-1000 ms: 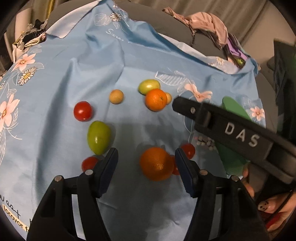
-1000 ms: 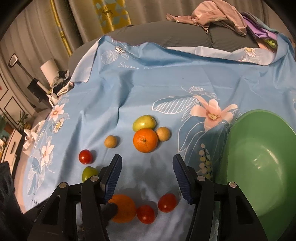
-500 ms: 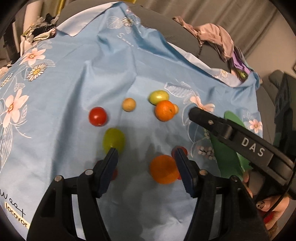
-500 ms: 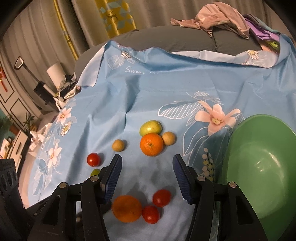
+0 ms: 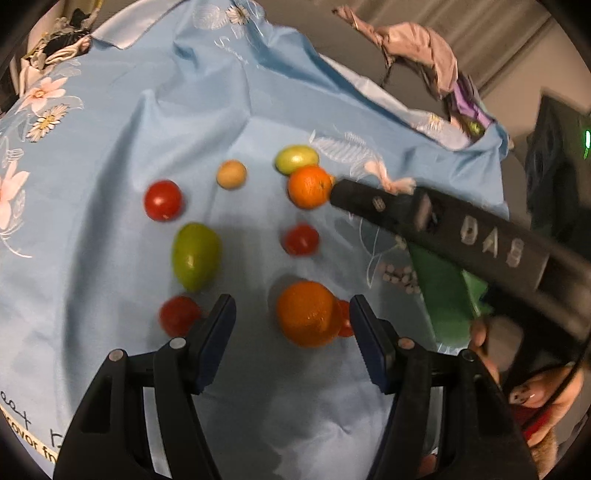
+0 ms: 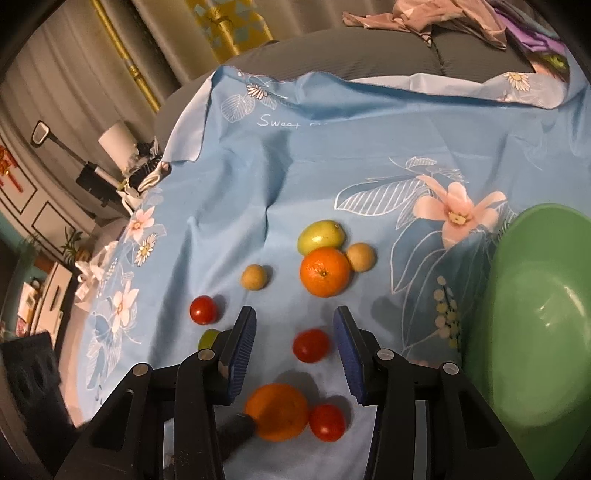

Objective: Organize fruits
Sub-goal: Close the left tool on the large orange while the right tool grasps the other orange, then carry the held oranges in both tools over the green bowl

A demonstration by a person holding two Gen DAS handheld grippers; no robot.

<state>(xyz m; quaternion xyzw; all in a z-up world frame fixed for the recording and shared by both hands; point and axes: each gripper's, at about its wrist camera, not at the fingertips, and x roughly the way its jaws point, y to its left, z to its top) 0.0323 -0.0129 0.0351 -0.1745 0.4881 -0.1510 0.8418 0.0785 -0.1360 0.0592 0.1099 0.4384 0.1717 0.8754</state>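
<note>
Fruits lie scattered on a blue flowered cloth (image 6: 295,166). My left gripper (image 5: 291,301) is open, its fingers on either side of a large orange (image 5: 308,314) without touching it; a red tomato (image 5: 345,323) rests against that orange. My right gripper (image 6: 294,312) hovers with another red tomato (image 6: 311,345) between its fingers; its jaws are closing and the pads stand clear of the fruit. Further back lie a second orange (image 6: 325,271), a green fruit (image 6: 321,236) and two tan round fruits (image 6: 361,257). A green bowl (image 6: 535,332) sits to the right.
On the left of the cloth are a red tomato (image 5: 163,200), a large green fruit (image 5: 195,255) and one more tomato (image 5: 179,315). A person's hand (image 5: 535,391) holds the right gripper. Crumpled clothes (image 6: 443,18) lie on the grey couch behind.
The right gripper's jaws have narrowed, and it has shifted so that a tomato now lies between its fingers. The left gripper stays open around the large orange.
</note>
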